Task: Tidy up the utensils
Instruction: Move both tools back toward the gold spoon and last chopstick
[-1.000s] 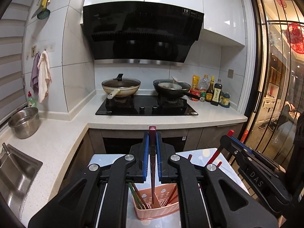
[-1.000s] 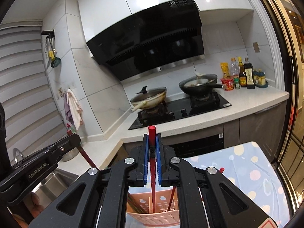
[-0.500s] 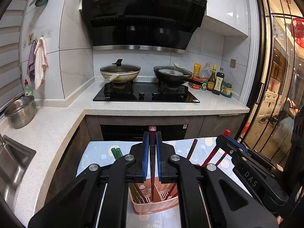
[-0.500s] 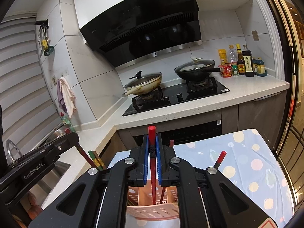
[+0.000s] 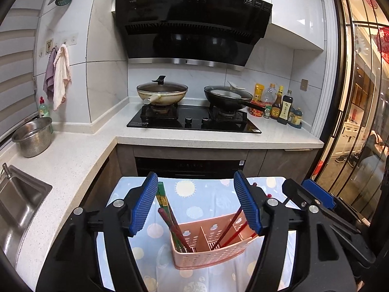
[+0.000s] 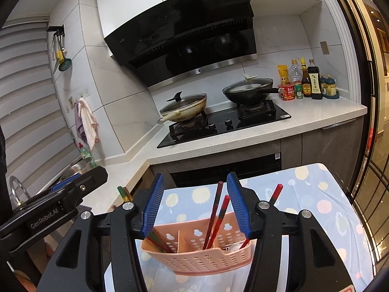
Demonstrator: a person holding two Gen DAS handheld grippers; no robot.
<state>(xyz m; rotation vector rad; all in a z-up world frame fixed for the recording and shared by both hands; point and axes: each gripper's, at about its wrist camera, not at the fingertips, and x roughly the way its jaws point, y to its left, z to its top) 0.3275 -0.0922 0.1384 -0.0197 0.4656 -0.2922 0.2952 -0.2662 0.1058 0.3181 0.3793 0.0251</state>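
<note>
Left wrist: dotted tablecloth [image 5: 209,194] before stove counter [image 5: 218,138].

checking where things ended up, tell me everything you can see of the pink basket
The basket is pale pink perforated plastic, open-topped, split by inner dividers into compartments. It stands upright on the dotted blue tablecloth, below both open grippers; neither touches it. Green and dark red chopsticks lean out of its left compartment, red ones out of a compartment further right. Something white lies in the rightmost part, too hidden to identify.
</note>
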